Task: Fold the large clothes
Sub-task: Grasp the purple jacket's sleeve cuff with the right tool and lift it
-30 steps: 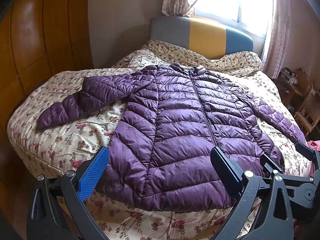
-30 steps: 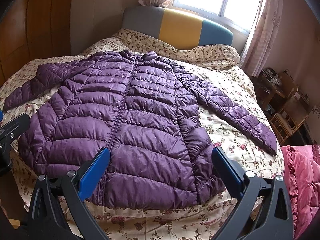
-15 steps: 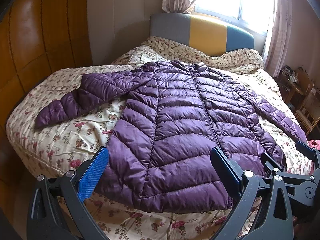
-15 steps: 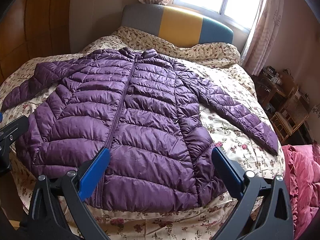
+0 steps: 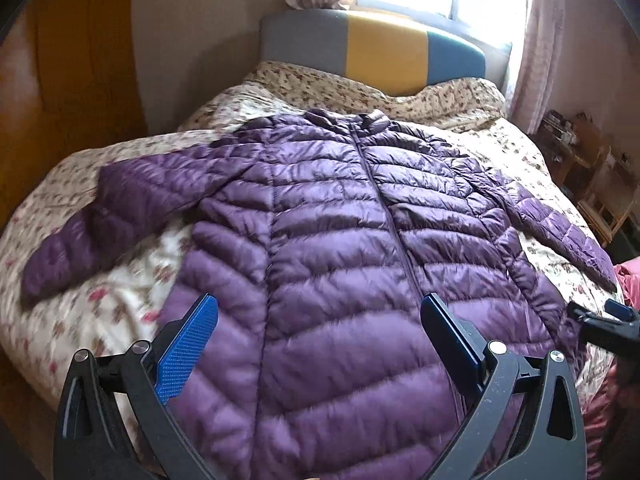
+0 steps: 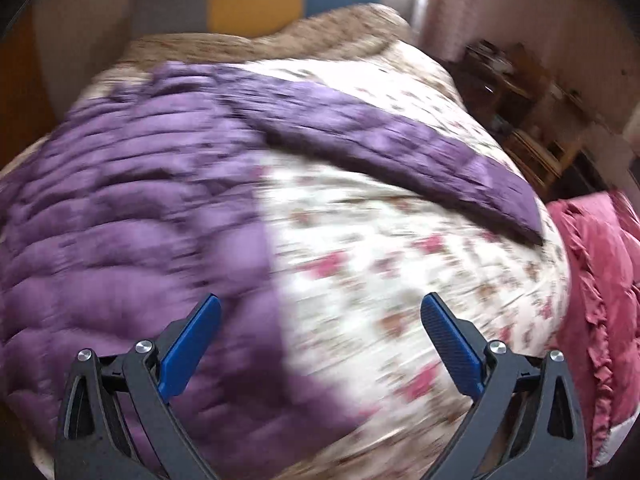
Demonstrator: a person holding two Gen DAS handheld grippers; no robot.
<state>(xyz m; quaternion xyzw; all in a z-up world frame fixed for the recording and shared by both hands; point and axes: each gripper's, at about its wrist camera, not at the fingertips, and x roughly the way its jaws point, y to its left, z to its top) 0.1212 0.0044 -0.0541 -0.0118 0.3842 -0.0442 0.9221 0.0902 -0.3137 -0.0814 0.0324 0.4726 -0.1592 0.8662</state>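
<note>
A purple quilted puffer jacket [image 5: 340,248] lies flat, front up and zipped, on the floral bed, both sleeves spread out. My left gripper [image 5: 318,316] is open and empty, hovering over the jacket's lower hem. My right gripper [image 6: 320,316] is open and empty, above the jacket's right lower corner [image 6: 120,240] and the bare bedspread beside it. The right sleeve [image 6: 400,148] runs diagonally toward the bed's right edge. The right wrist view is motion blurred. The right gripper also shows at the right edge of the left wrist view [image 5: 600,320].
The floral bedspread [image 5: 100,300] covers the bed. A grey, yellow and blue headboard [image 5: 380,52] stands under the window. A wooden wardrobe [image 5: 60,100] is at left. A pink quilt [image 6: 600,280] and wooden furniture [image 6: 540,120] stand at right.
Both grippers have moved closer over the jacket. The right gripper has swung right, now facing the right sleeve and bare bedspread. Both stay open.
</note>
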